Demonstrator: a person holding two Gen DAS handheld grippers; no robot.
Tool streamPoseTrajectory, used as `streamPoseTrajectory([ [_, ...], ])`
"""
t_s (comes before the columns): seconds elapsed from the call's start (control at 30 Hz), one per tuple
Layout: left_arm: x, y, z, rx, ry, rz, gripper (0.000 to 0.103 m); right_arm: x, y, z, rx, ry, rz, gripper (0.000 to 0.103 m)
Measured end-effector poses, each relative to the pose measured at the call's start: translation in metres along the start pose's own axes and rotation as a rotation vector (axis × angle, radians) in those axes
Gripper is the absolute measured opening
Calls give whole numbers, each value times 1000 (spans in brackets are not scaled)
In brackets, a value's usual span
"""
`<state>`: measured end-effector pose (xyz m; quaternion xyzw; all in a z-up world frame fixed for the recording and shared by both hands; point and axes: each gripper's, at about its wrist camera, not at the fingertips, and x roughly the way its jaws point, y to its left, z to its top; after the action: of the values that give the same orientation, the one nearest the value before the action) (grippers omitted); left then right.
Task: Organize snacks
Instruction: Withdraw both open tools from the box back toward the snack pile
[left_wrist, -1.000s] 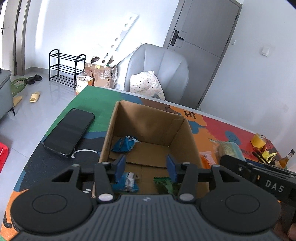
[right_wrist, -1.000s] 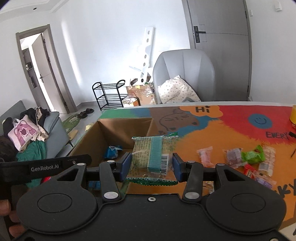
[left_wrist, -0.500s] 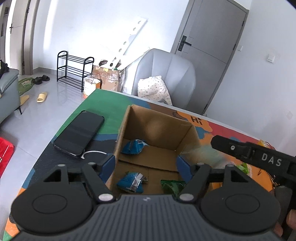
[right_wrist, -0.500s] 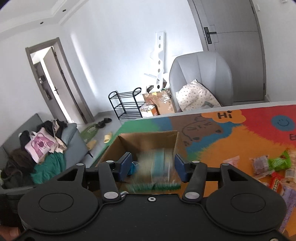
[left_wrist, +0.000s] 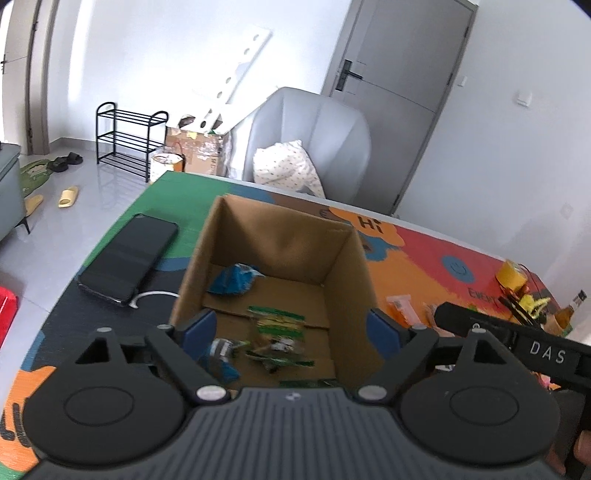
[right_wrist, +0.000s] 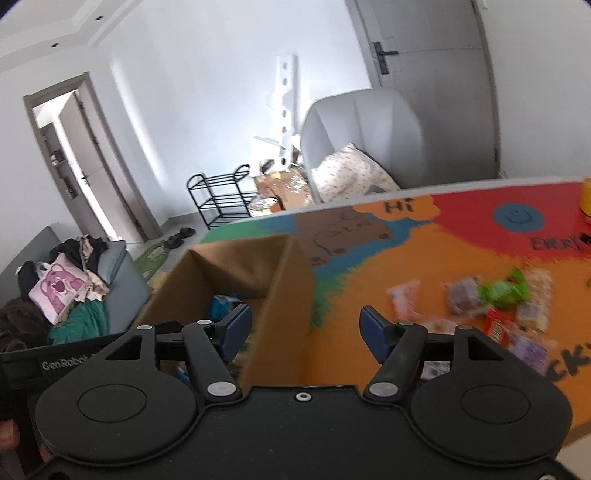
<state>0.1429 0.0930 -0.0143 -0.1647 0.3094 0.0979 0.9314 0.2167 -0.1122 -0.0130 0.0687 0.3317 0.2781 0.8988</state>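
An open cardboard box (left_wrist: 347, 254) stands on the colourful table mat. Inside lie a blue snack bag (left_wrist: 234, 278), a green striped packet (left_wrist: 279, 323) and other small packets. My left gripper (left_wrist: 291, 332) is open and empty, its fingers spread wide over the box's near edge. My right gripper (right_wrist: 306, 328) is open and empty, above the box's right wall (right_wrist: 291, 291). Several loose snacks (right_wrist: 498, 291) lie on the mat to the right of the box.
A black phone (left_wrist: 129, 258) with a white cable lies on the mat left of the box. A grey chair (left_wrist: 310, 144) with a pillow stands behind the table. A yellow cup (left_wrist: 511, 275) and bottles sit at the far right.
My right gripper moved left over the box and opened; the green striped packet dropped into the box. My left gripper opened wider.
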Motion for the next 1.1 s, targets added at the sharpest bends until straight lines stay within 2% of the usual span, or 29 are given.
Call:
streamPoseTrajectory([
  [0.13, 4, -13, -4, 15, 10, -19, 88, -12, -17, -5, 26, -5, -37, 74],
  [0.33, 7, -33, -9, 43, 18, -49, 89, -25, -39, -11, 59, -4, -79, 78],
  [0.43, 7, -44, -12, 60, 13, -58, 92, -32, -49, -13, 74, -10, -93, 80],
  [0.77, 11, -78, -15, 98, 21, -130, 92, -54, -83, -21, 127, -30, -146, 80],
  [1.1, 21, -113, -24, 154, 29, -163, 89, -63, -112, -30, 179, -20, -179, 73],
])
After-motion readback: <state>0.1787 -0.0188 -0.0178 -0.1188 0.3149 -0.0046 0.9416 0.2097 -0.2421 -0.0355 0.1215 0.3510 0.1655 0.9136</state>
